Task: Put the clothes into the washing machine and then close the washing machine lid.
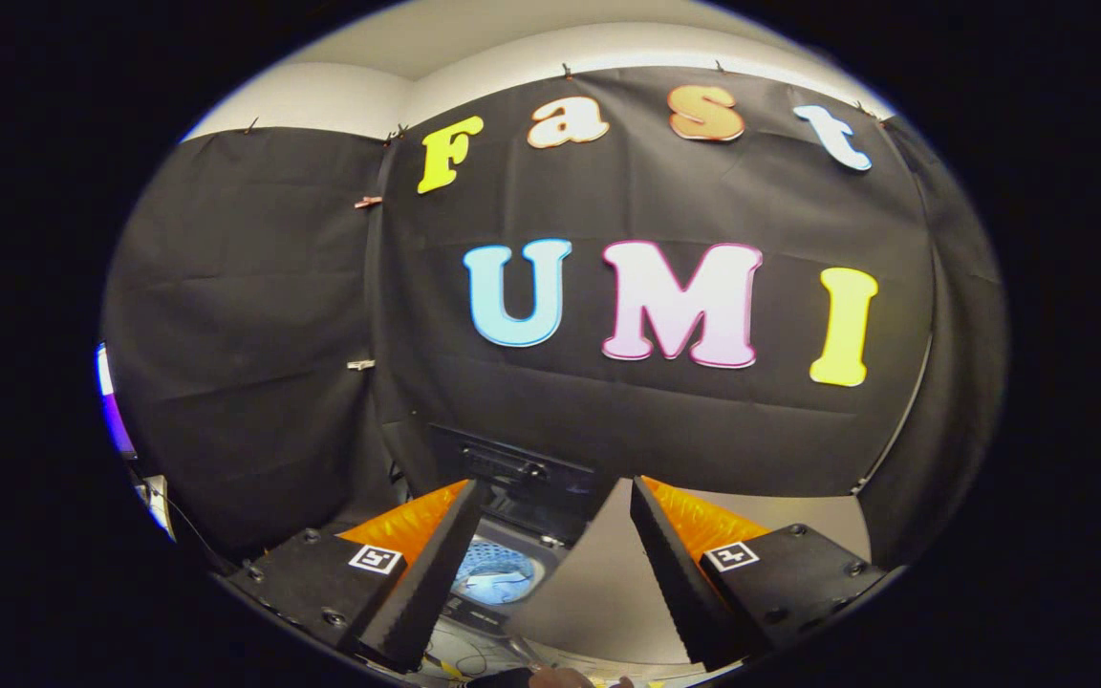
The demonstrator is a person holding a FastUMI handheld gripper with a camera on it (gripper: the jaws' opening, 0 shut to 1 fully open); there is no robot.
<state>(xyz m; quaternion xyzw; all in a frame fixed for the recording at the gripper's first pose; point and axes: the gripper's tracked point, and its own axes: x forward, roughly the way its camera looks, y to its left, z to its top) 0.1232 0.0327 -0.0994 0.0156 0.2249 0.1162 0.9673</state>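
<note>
Gripper [550, 564] fingers apart, holding nothing. Washing machine [503, 564] just ahead between them, lid [512, 473] raised, pale cloth [498, 585] in drum. Lid probably stiff, light; push its top edge.

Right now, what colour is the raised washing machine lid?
Black, in the gripper view: the washing machine lid stands open beyond the spread, empty fingers.

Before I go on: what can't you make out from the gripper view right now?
- Washing machine: partly hidden by one finger.
- Drum: something pale inside, too small to identify.
- Lid: raised, dark against the cloth, hinge unclear.
- Gripper: open, holding nothing.
</note>
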